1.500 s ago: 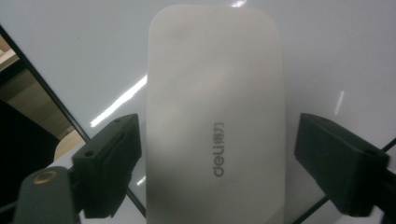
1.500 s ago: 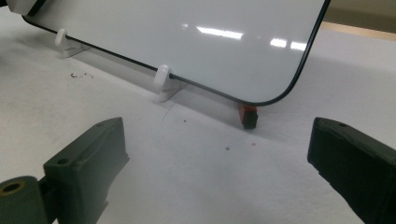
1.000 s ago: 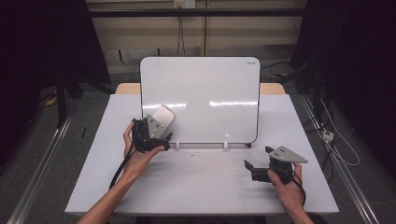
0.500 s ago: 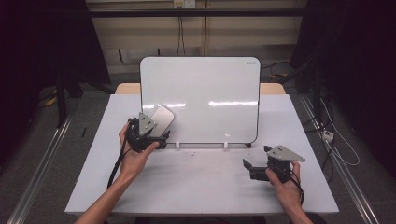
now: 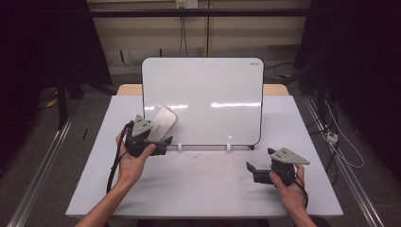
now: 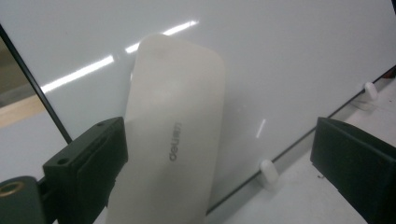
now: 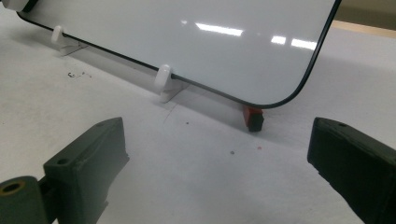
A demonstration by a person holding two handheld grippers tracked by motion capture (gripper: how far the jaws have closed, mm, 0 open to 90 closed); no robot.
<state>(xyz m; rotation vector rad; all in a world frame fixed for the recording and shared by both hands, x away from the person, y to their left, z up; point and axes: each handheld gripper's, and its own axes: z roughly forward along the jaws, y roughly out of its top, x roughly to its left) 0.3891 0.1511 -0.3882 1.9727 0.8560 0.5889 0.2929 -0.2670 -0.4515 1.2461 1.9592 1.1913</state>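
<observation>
Whiteboard eraser (image 6: 173, 140): pale cream plastic back, smooth matte, long slab w/ rounded ends, embossed grey "deli" lettering along it. It lies flat against the whiteboard (image 5: 203, 94) near the board's lower left corner, tilted diag. In the high view the eraser (image 5: 161, 123) sits just above the left gripper (image 5: 163, 142).

Left gripper: jaws stand wide and have just been opening. Eraser is between them, up against the left-hand black pad in the left gripper view, well apart from the other pad; can't tell if that pad actually touches. No squeeze seen. Pads are blocky matte black plastic w/ a brass insert at the base.

Whiteboard: glossy white, rounded corners, thin black rim, strip-light reflections across it. Stands near upright on small white plastic clips (image 7: 163, 77); a red-and-black foot (image 7: 253, 117) sits under its lower right corner.

Right gripper (image 5: 257, 170): jaws wide, nothing between, low over the table (image 5: 203, 189) at the right front, well apart from the board. Table top is white, matte, w/ faint dark specks.
</observation>
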